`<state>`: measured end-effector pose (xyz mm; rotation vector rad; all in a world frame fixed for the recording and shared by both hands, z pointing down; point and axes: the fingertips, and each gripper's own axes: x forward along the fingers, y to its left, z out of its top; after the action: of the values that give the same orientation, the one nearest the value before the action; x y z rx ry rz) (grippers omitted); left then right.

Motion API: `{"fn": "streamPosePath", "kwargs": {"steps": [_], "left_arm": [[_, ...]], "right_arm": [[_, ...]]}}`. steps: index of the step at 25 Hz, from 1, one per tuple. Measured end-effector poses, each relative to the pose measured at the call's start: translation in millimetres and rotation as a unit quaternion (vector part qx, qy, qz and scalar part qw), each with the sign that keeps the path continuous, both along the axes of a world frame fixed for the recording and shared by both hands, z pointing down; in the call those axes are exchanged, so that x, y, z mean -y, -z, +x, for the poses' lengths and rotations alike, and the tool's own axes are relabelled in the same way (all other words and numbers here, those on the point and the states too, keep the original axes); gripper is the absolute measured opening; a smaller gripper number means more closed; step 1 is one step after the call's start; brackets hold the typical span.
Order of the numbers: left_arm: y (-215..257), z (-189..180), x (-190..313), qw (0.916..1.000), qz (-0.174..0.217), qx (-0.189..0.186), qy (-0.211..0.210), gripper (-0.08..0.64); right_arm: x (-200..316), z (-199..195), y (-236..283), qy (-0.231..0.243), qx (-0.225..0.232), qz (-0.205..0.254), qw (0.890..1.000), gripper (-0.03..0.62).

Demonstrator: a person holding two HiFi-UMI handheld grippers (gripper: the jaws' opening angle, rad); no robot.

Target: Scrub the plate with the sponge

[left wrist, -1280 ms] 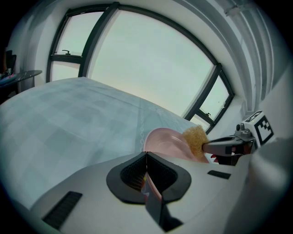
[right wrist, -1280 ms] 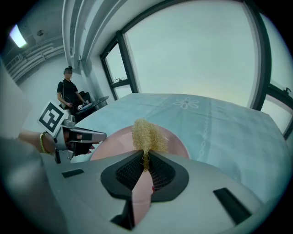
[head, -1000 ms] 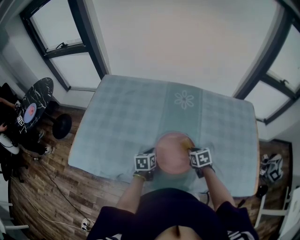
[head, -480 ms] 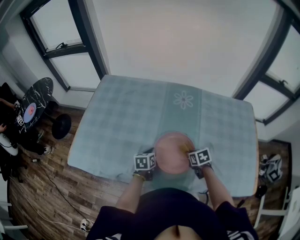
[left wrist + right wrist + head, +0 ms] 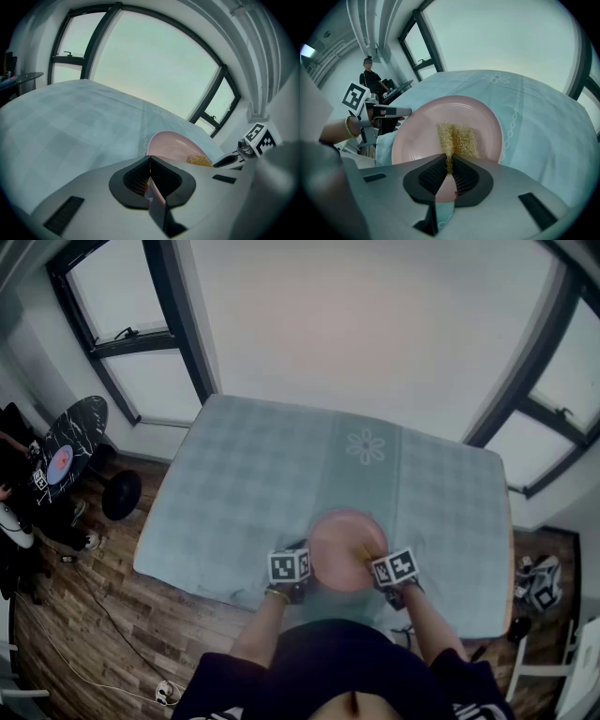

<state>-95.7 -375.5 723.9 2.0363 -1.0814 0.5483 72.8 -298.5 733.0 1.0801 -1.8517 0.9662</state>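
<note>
Right claw pulled sponge back across plate, toward person.

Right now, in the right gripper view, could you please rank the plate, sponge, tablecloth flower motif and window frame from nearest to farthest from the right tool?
1. sponge, clamped in the right tool.
2. plate, directly under the sponge.
3. flower motif, farther up, past the plate.
4. window frame, farthest back, upper left.

Pink plate, yellow sponge
</note>
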Motion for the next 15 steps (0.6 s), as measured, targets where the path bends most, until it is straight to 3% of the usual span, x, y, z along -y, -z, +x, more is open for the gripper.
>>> {"fn": "streamPosePath", "kwargs": {"steps": [15], "left_arm": [[-2.2, 2.4, -1.0, 1.0000, -0.001, 0.001, 0.005, 0.008]], "right_arm": [[-39.3, -44.3, -0.7, 0.073, 0.037, -0.036, 0.996, 0.035]]}}
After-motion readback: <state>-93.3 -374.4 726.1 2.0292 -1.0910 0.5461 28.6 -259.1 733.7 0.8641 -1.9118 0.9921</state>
